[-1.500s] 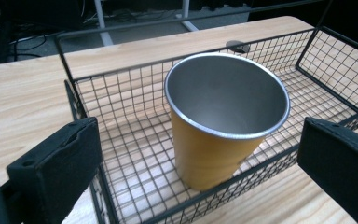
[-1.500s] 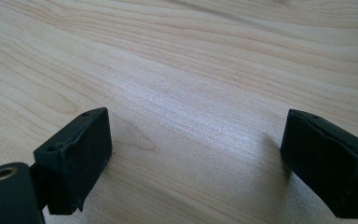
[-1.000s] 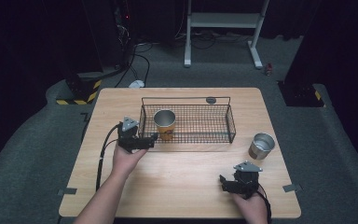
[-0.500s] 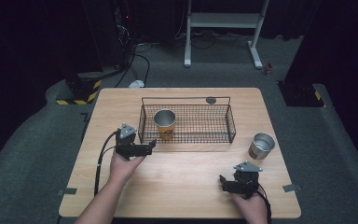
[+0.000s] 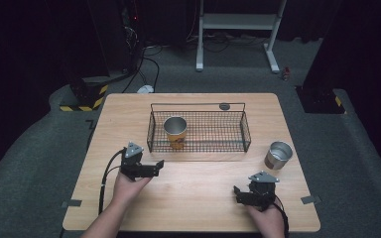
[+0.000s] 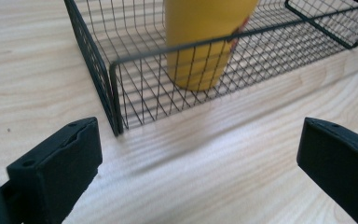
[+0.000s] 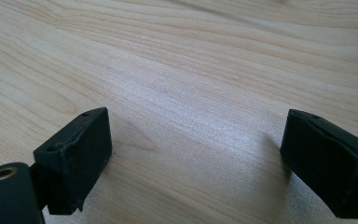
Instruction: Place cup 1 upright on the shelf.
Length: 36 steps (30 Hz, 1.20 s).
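1. Basket (image 5: pixel 198 130) serves as landmark: black wire, mid-table; yellow cup (image 5: pixel 175 132) stands upright inside, at its left end
2. Left gripper (image 5: pixel 155 167) sits just in front of the basket's left front corner, jaws wide apart and empty; the left gripper view shows that corner between jaws and cup (image 6: pixel 204 42)
3. Right gripper (image 5: pixel 238 193) rests well in front of the basket's right end, jaws spread, nothing held
4. Steel cup (image 5: pixel 278 155) stands outside, just off the basket's right front corner
5. Risk: a low, straight approach would likely drive a jaw into the basket rim (image 6: pixel 223 37) and shove the basket
6. Risk: an off-centre grip may tip the tall cup against the mesh
7. Obstruction: the wire wall; entry from above is advisable
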### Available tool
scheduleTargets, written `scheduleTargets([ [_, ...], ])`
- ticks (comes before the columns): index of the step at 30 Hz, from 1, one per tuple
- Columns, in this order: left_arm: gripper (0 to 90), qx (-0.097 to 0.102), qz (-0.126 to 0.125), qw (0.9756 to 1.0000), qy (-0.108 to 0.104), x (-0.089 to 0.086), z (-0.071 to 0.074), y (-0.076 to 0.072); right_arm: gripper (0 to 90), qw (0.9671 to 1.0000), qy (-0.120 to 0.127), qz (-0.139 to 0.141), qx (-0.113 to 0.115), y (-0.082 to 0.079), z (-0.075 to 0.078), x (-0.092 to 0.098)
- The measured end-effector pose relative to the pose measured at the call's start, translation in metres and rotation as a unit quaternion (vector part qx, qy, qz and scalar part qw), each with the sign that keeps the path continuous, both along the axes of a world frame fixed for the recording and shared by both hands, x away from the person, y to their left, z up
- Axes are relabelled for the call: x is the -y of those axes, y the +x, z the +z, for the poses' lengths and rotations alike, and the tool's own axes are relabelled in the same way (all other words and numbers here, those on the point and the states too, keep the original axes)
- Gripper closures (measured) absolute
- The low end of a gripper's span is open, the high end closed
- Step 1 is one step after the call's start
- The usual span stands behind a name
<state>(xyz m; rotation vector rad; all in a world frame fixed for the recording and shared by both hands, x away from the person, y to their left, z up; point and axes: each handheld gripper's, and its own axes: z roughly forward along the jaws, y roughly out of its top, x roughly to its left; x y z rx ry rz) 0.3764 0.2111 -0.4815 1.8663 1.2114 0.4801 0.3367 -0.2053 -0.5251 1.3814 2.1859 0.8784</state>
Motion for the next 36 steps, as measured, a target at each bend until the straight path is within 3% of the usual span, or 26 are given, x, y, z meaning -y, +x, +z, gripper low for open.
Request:
scheduleTargets([
  [9,0.6,-0.033,-0.018,0.9991,0.021,-0.007,-0.021,-0.018,9.0,1.0,0.0,0.0,0.0,0.0,0.0,0.0],
  [17,0.5,-0.067,-0.039,0.9947,0.068,-0.015,-0.041,-0.036,9.0,1.0,0.0,0.001,0.0,0.0,0.0,0.0],
  [23,0.4,-0.052,-0.044,0.9922,0.104,-0.018,-0.046,-0.046,9.1,1.0,0.001,0.0,-0.001,0.0,0.0,0.0],
  [28,2.8,-0.04,-0.042,0.9938,0.095,-0.018,-0.048,-0.05,12.3,1.0,0.008,0.0,0.003,-0.001,0.001,0.002],
  [36,1.9,-0.035,-0.032,0.9944,0.095,-0.019,-0.049,-0.053,12.3,0.9998,0.006,-0.007,0.017,-0.002,0.003,0.008],
])
